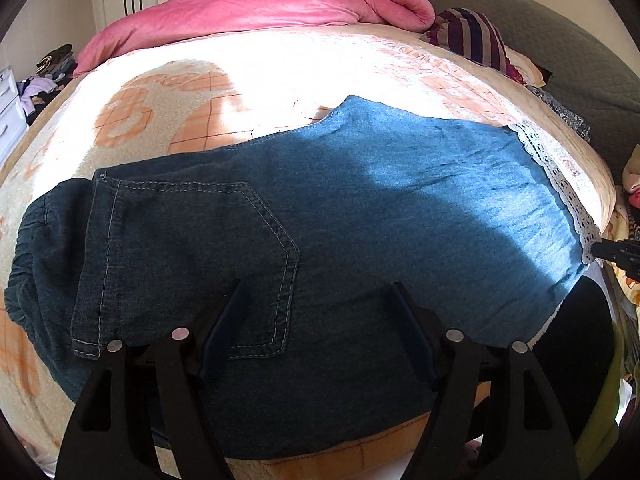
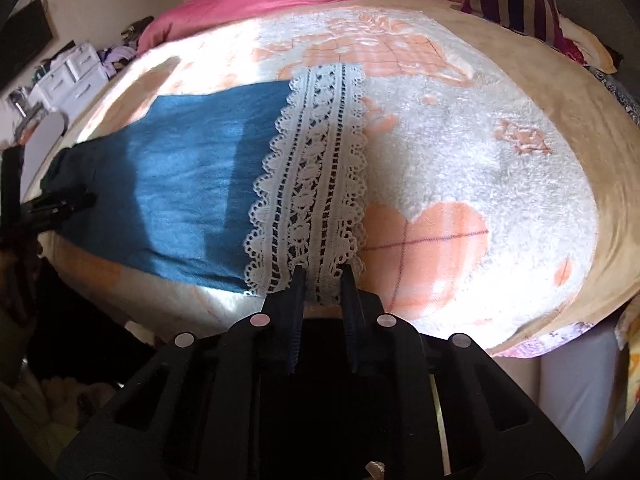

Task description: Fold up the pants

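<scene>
**Pants flat on the bed, right gripper pinching the lace hem**

Blue denim pants (image 1: 340, 216) spread flat across a cream-and-orange fleece blanket (image 1: 168, 116) on the bed, waistband to the left, lace hem (image 2: 316, 176) to the right. Back pocket (image 1: 188, 264) facing up, near the waistband end. Half of the fabric in shadow, half in bright sunlight.

Left gripper (image 1: 316, 292) poised over the pants just right of the pocket, fingers spread wide apart – nothing clamped between them; contact with the denim impossible to judge.

Right gripper (image 2: 322, 276) at the near edge of the lace hem, fingers drawn close together with a strip of the white lace caught between them. Seen also from the left wrist as a dark tip (image 1: 616, 254) at the hem's near right corner.

Beyond the pants – a pink quilt (image 1: 260, 4) bunched along the far side of the bed, a striped pillow (image 1: 472, 36) at the far right, a white chest of drawers (image 2: 72, 76) at the far left.
</scene>
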Demonstrator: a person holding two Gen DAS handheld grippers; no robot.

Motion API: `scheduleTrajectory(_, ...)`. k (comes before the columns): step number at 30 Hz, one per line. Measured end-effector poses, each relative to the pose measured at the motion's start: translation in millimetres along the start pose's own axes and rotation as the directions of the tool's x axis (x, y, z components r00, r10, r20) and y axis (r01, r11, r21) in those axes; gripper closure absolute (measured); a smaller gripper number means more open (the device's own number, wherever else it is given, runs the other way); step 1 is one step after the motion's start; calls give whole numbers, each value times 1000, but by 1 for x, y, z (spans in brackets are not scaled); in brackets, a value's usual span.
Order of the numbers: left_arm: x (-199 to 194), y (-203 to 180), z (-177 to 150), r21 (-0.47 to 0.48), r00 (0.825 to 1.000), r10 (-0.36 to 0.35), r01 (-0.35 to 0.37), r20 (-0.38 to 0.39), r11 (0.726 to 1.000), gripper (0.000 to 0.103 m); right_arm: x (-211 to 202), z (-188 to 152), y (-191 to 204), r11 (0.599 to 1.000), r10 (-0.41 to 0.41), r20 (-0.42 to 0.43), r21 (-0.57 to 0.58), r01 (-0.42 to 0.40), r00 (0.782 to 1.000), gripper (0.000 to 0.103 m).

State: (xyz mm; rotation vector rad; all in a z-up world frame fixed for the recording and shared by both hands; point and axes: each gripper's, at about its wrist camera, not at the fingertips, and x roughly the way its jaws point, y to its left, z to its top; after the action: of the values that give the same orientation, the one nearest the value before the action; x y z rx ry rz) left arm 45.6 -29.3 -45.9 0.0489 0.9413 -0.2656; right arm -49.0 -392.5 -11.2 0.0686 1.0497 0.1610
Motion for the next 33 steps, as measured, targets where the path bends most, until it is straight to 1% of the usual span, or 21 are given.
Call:
scheduleTrajectory(1, 1, 0, 0, 0, 1000, 1, -1, 1, 1000, 31, 4, -2, -1, 1000, -16, -13, -8, 15, 1000, 88)
scheduleTrajectory(2, 2, 0, 0, 1, 1000, 3, -3, 2, 1000, 31, 8, -3, -1, 1000, -23, -26, -2, 23, 999, 83)
scheduleTrajectory(3, 2, -1, 0, 3, 1000, 5, -5, 3, 1000, 31, 10, -4, -3, 1000, -16, -34, 9, 16, 999, 83)
scheduleTrajectory(4, 2, -1, 0, 5, 1000, 5, -5, 4, 1000, 31, 9, -3, -4, 1000, -18, -30, 17, 18, 999, 79)
scheduleTrajectory(5, 1, 0, 0, 6, 1000, 3, -3, 3, 1000, 31, 6, -2, -4, 1000, -20, -24, 22, 20, 1000, 66)
scheduleTrajectory(7, -2, 0, 2, 0, 1000, -4, 4, 0, 1000, 31, -1, 0, -7, 999, -31, 9, 32, 31, 999, 55)
scheduleTrajectory(9, -11, 2, 10, -18, 999, -32, 33, 21, 999, 31, -11, 6, -14, 998, -25, 67, 62, 21, 997, 52)
scheduleTrajectory(10, -14, 2, 13, -19, 999, -37, 38, 34, 999, 31, -14, 10, -18, 997, -16, 88, 79, 9, 996, 46)
scheduleTrajectory(11, -17, 1, 20, -16, 998, -39, 40, 51, 999, 32, -16, 16, -22, 995, -7, 110, 99, -4, 994, 44)
scheduleTrajectory(14, -21, -2, 48, 0, 996, -37, 37, 83, 999, 31, -12, 43, -31, 991, 32, 146, 125, -50, 989, 44)
scheduleTrajectory(17, -15, -1, 78, -17, 994, -57, 59, 95, 998, 31, -1, 76, -38, 984, 76, 166, 144, -101, 983, 44)
scheduleTrajectory(19, -3, 2, 100, -39, 993, -82, 86, 80, 996, 31, 10, 100, -42, 980, 106, 175, 149, -132, 979, 44)
scheduleTrajectory(21, 10, 3, 113, -50, 994, -98, 101, 53, 994, 32, 25, 119, -45, 977, 116, 153, 158, -141, 981, 44)
scheduleTrajectory(23, 27, 3, 126, -58, 995, -101, 102, 25, 993, 32, 40, 134, -49, 973, 152, 129, 155, -171, 980, 44)
scheduleTrajectory(26, 49, 1, 132, -45, 994, -105, 105, -8, 993, 32, 65, 151, -52, 977, 150, 78, 140, -159, 986, 44)
scheduleTrajectory(27, 58, 0, 134, -41, 994, -109, 107, -25, 993, 32, 73, 155, -53, 974, 166, 63, 144, -173, 984, 44)
scheduleTrajectory(29, 71, 0, 134, -42, 991, -130, 128, -42, 991, 32, 88, 157, -55, 959, 236, 36, 155, -238, 971, 44)
scheduleTrajectory(30, 79, -1, 135, -39, 990, -132, 130, -55, 991, 32, 94, 157, -54, 955, 249, 26, 158, -250, 968, 45)
scheduleTrajectory(31, 85, -3, 135, -38, 989, -137, 135, -62, 990, 32, 96, 157, -54, 955, 254, 22, 150, -255, 967, 47)
scheduleTrajectory(32, 91, -2, 136, -42, 985, -157, 154, -69, 987, 32, 98, 156, -51, 957, 258, 24, 134, -259, 966, 52)
scheduleTrajectory(33, 94, -3, 136, -47, 982, -174, 171, -73, 984, 32, 98, 156, -49, 955, 266, 28, 126, -267, 964, 55)
